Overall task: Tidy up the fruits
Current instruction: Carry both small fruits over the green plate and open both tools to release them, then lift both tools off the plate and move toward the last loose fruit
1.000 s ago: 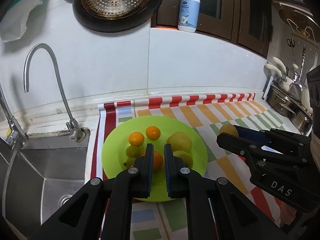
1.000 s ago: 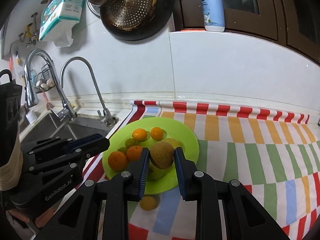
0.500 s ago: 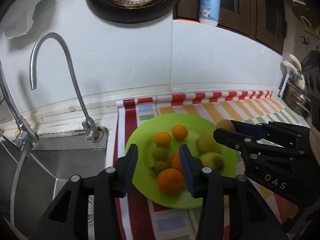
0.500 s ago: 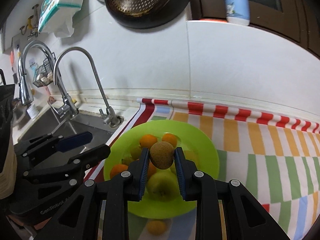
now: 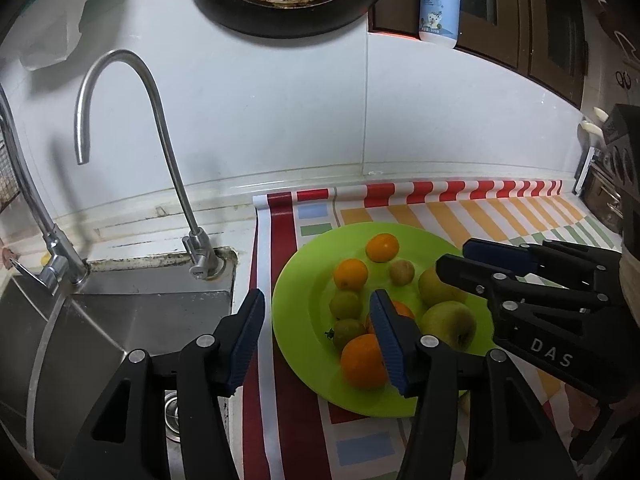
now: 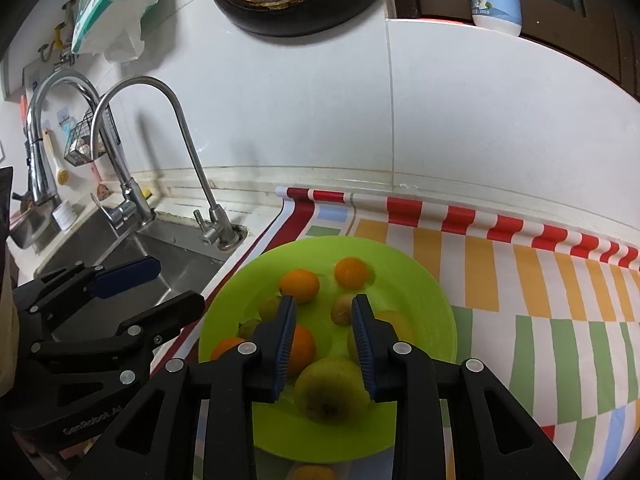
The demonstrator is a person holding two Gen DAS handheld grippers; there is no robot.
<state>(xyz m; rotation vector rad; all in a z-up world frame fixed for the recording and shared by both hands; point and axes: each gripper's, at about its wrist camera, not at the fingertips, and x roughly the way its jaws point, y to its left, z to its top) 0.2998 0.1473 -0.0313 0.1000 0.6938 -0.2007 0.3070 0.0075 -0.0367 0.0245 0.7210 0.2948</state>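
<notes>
- Brown kiwi (image 6: pixel 343 309) is lying released on the green plate (image 6: pixel 424 300), beyond the empty, parted right gripper (image 6: pixel 323 342).
- Left gripper (image 5: pixel 320 336) has just been opening, gripping nothing.

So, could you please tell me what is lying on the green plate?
Four oranges, two small green fruits, a brownish fruit and two larger yellow-green fruits lie on the green plate. The right gripper covers its right edge.

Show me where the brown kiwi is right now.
In the right wrist view the kiwi lies mid-frame on the green plate, just in front of the farthest orange.
</notes>
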